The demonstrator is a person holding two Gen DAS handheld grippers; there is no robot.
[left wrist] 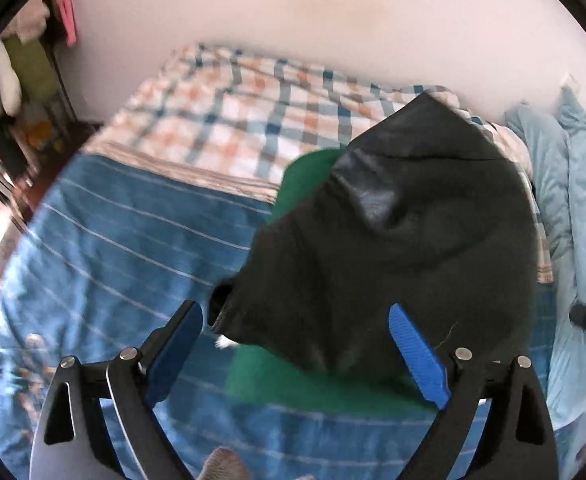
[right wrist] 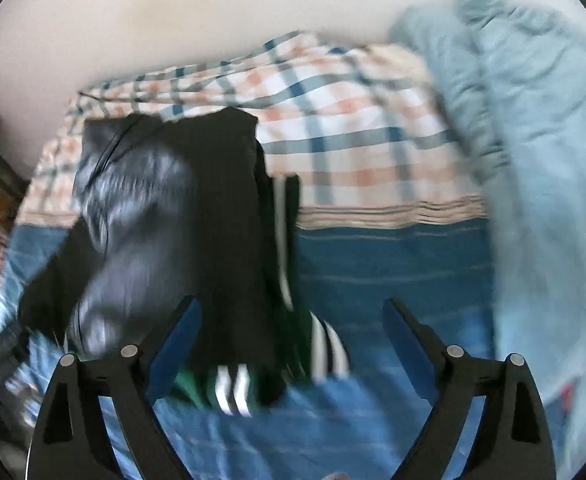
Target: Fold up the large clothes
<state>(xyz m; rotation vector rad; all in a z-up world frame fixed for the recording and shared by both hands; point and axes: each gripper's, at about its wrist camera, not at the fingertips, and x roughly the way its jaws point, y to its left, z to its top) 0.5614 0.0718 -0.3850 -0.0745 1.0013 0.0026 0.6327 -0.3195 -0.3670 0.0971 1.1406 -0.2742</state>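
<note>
A large black garment (left wrist: 405,248) lies in a loose heap on the bed, on top of a green garment (left wrist: 305,380). In the right wrist view the black garment (right wrist: 173,220) shows a shiny panel, with the green garment (right wrist: 197,392) and its black-and-white striped cuffs under it. My left gripper (left wrist: 297,332) is open, its blue pads on either side of the black garment's near edge, not closed on it. My right gripper (right wrist: 293,332) is open above the garments' near right edge. The right view is motion-blurred.
The clothes lie on a blue striped bedsheet (left wrist: 125,248). A plaid orange-and-blue blanket (left wrist: 245,112) lies behind, against a pale wall. A light blue quilt (right wrist: 533,160) is bunched on the right. A cluttered shelf (left wrist: 17,92) stands at far left.
</note>
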